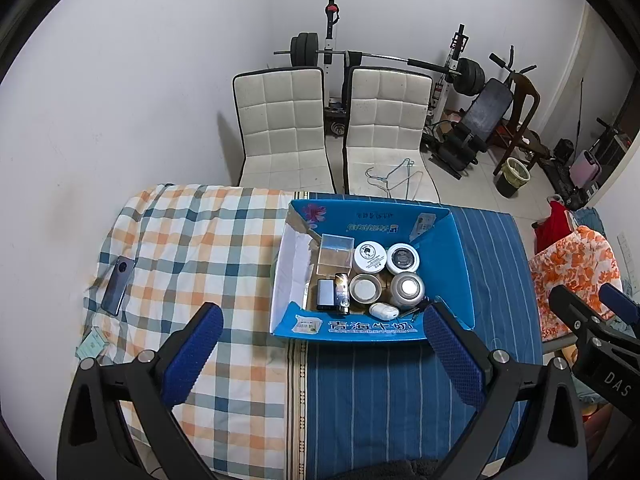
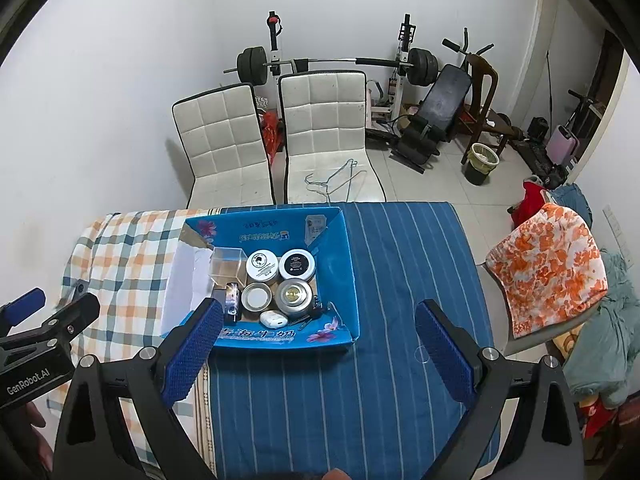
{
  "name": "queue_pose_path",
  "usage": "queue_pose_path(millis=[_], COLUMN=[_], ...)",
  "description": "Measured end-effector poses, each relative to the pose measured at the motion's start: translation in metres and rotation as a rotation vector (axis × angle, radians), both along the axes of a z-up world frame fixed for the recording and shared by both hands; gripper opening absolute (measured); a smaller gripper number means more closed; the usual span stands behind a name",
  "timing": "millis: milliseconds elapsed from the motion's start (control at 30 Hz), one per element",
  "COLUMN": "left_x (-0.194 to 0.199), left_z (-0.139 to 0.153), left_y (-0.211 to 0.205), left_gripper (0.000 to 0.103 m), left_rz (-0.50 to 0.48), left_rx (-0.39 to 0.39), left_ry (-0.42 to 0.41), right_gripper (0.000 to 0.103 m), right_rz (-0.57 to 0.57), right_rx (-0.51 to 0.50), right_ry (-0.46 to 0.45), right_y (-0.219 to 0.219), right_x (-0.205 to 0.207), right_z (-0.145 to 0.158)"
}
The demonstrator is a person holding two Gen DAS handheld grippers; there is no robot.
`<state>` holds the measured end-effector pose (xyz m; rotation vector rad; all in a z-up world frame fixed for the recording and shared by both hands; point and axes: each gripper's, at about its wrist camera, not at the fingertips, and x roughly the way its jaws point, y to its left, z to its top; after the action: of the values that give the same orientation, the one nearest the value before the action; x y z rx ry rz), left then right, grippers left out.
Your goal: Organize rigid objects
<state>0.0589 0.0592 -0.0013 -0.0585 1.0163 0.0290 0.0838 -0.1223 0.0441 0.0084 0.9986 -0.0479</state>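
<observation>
Left gripper [image 1: 322, 354] jaws spread wide, holding nothing, above the seam between the plaid cloth [image 1: 192, 232] and the blue striped cloth [image 1: 384, 392] on the bench. Right gripper [image 2: 318, 350] jaws likewise spread wide and unloaded, over the striped cloth. Blue cardboard box [image 1: 460, 264] sits on the bench, holding a clear plastic box [image 1: 335, 254], two white-rimmed tins [image 1: 370, 257], an open tin [image 1: 365, 289], a silver jar [image 1: 407, 288], a white earbud case [image 1: 384, 311] and a power bank [image 1: 326, 294]. Smartphone [image 1: 119, 285] lies outside the box, well apart on the plaid cloth
</observation>
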Motion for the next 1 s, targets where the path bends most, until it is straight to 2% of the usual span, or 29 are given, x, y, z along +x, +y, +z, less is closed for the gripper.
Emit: queue_pose_path(millis=[1000], left_x=[-0.0017], left_z=[0.0030], left_y=[0.0021], left_gripper=[0.103], left_rz=[0.009], left_rx=[0.017], left_ry=[0.002], right_gripper=[0.099], right_rz=[-0.002], right_rx=[0.001], right_ry=[0.002], right_y=[-0.0006], right_x=[-0.0042], right_z=[0.0029])
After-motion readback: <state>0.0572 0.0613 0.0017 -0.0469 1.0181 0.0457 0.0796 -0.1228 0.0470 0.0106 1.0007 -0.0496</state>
